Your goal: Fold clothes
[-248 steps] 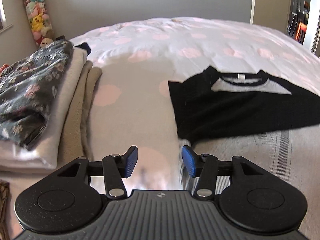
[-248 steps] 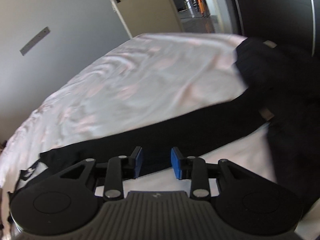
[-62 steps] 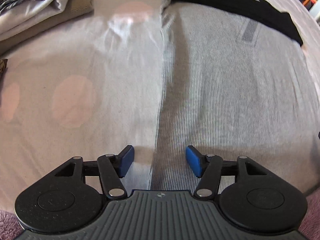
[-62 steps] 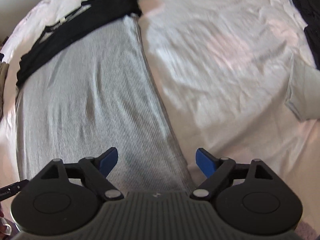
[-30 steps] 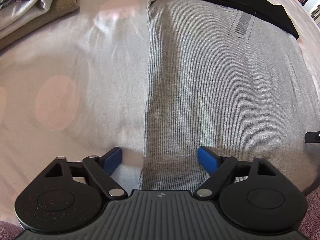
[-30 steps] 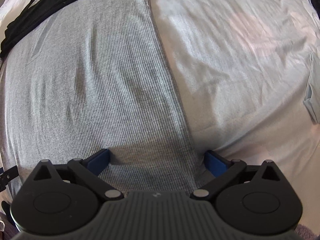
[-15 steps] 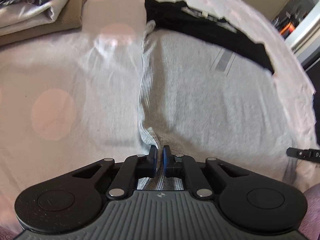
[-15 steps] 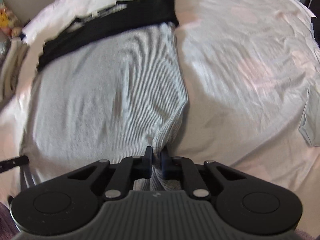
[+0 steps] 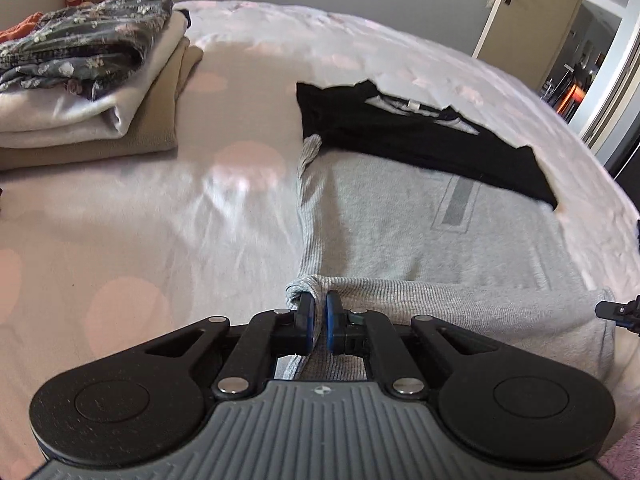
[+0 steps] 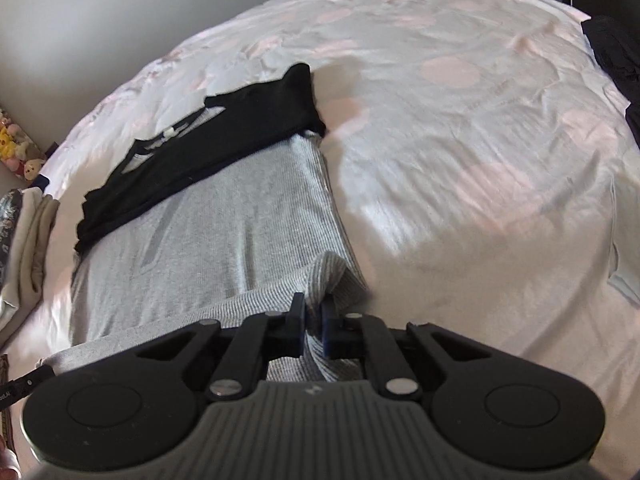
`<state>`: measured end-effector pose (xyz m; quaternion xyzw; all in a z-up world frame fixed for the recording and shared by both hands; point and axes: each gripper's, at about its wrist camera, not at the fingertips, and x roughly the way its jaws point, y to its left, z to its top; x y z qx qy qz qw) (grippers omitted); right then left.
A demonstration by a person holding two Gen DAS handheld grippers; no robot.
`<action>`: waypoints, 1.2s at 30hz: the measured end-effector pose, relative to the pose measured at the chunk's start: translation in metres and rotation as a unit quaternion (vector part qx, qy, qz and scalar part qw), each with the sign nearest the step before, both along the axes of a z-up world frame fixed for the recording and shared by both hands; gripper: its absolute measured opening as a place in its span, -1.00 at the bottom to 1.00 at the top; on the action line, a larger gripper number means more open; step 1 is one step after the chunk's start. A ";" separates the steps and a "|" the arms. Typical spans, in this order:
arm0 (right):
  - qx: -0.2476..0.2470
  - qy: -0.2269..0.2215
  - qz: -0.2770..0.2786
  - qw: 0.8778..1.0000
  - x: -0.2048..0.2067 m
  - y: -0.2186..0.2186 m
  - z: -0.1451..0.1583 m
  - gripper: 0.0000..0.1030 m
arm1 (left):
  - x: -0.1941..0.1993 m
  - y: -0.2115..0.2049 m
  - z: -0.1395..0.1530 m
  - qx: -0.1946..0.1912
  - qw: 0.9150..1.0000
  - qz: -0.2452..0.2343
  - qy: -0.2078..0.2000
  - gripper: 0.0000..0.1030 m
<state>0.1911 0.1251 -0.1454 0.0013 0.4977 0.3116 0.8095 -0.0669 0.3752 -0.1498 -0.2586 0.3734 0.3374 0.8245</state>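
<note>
Your left hand-held gripper (image 9: 316,318) and right hand-held gripper (image 10: 313,324) each pinch a near corner of the grey garment (image 9: 420,236) on the bed (image 9: 160,216). Uneven lifting could skew the fold or drag the black shirt (image 9: 404,136) lying on its far end.

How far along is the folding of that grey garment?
Done: a stack of folded clothes sits aside. In hand: the left gripper and right gripper each pinch a near corner of the grey garment, lifting its edge. Left: carrying that edge toward the black collar end.
</note>
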 end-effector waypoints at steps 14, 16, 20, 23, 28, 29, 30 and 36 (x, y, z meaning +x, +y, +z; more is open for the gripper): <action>0.050 0.087 -0.095 0.990 0.021 -0.035 -0.011 0.19 | -0.007 -0.013 0.010 0.001 0.999 0.002 0.033 -0.40; 0.074 0.102 -0.109 0.986 0.022 -0.047 -0.007 0.26 | -0.016 -0.016 0.019 0.003 1.000 0.003 0.003 -0.26; 0.119 0.103 -0.087 0.984 0.014 -0.056 0.007 0.46 | -0.025 -0.023 0.033 0.024 0.999 0.000 -0.034 -0.20; 0.128 0.078 -0.064 0.987 0.002 -0.058 0.022 0.64 | -0.023 -0.033 0.040 0.043 0.998 -0.024 -0.045 -0.15; 0.124 0.053 0.011 0.991 -0.022 -0.057 0.039 0.68 | -0.016 -0.051 0.049 0.073 0.992 -0.083 -0.054 -0.06; 0.112 0.043 0.033 0.992 -0.028 -0.054 0.042 0.68 | -0.014 -0.055 0.050 0.076 0.991 -0.097 -0.054 -0.06; 0.084 0.027 0.063 0.994 -0.037 -0.048 0.043 0.68 | -0.012 -0.059 0.050 0.079 0.989 -0.111 -0.053 -0.06; -0.087 -0.069 0.220 0.969 -0.086 -0.010 0.031 0.61 | 0.000 -0.079 0.047 0.100 0.980 -0.169 -0.034 -0.06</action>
